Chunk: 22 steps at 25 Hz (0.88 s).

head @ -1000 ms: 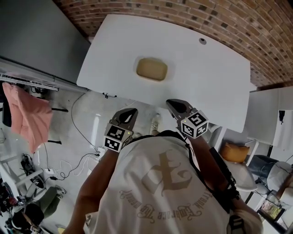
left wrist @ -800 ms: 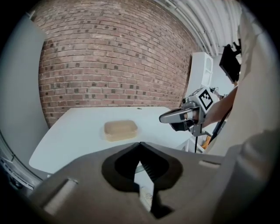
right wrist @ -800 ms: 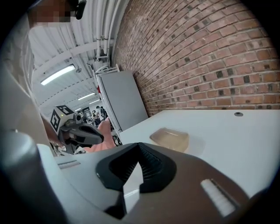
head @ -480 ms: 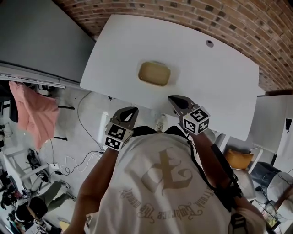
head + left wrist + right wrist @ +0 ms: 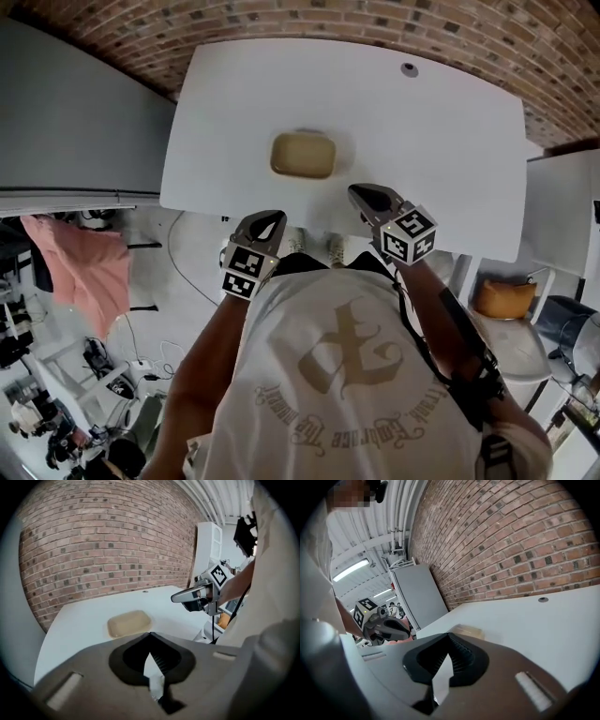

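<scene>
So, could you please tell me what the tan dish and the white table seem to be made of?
The tan dish looks like slightly see-through plastic or silicone, rounded with a soft sheen. The table seems smooth matt white laminate: an even surface, no grain.

Bright, even indoor light leaves the white tabletop almost shadowless; a ceiling strip lamp glows high to its left in the right gripper view. Both gripper views bow the brick wall behind the tabletop and darken to black at their corners.
</scene>
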Available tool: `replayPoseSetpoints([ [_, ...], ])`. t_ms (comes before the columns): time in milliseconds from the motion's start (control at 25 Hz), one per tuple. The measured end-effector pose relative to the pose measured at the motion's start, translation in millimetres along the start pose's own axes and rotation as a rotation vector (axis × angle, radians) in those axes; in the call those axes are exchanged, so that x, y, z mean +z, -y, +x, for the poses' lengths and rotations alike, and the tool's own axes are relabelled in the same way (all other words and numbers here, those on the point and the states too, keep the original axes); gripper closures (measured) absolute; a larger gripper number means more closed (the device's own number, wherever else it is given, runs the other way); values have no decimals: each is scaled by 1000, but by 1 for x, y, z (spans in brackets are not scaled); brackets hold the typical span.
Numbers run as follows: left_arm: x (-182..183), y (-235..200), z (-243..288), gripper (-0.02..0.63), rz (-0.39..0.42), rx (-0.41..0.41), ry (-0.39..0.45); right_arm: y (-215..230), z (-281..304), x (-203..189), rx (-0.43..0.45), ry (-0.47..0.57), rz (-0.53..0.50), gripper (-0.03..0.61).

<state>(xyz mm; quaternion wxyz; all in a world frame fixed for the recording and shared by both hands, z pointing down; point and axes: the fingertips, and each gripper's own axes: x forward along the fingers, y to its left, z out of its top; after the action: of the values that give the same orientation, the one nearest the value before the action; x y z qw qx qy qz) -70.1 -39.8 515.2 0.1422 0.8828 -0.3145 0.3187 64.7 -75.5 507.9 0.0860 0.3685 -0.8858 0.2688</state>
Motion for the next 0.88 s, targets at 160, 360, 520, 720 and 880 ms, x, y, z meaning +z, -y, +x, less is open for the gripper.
replayPoseSetpoints([
  [160, 5, -6, 17, 611, 66, -46, -41, 9, -3, 1, -53, 18, 37, 571],
  [360, 10, -10, 42, 611, 167, -105, -88, 25, -1, -3, -111, 26, 72, 571],
  [520, 7, -13, 57, 609, 238, -160, -135, 34, 1, -6, -154, 33, 100, 571],
  [720, 3, -19, 75, 609, 364, -189, -214, 45, 4, -4, -192, 48, 120, 571],
  [880, 0, -27, 91, 609, 473, -175, -289, 53, 2, 2, -218, 75, 130, 571],
])
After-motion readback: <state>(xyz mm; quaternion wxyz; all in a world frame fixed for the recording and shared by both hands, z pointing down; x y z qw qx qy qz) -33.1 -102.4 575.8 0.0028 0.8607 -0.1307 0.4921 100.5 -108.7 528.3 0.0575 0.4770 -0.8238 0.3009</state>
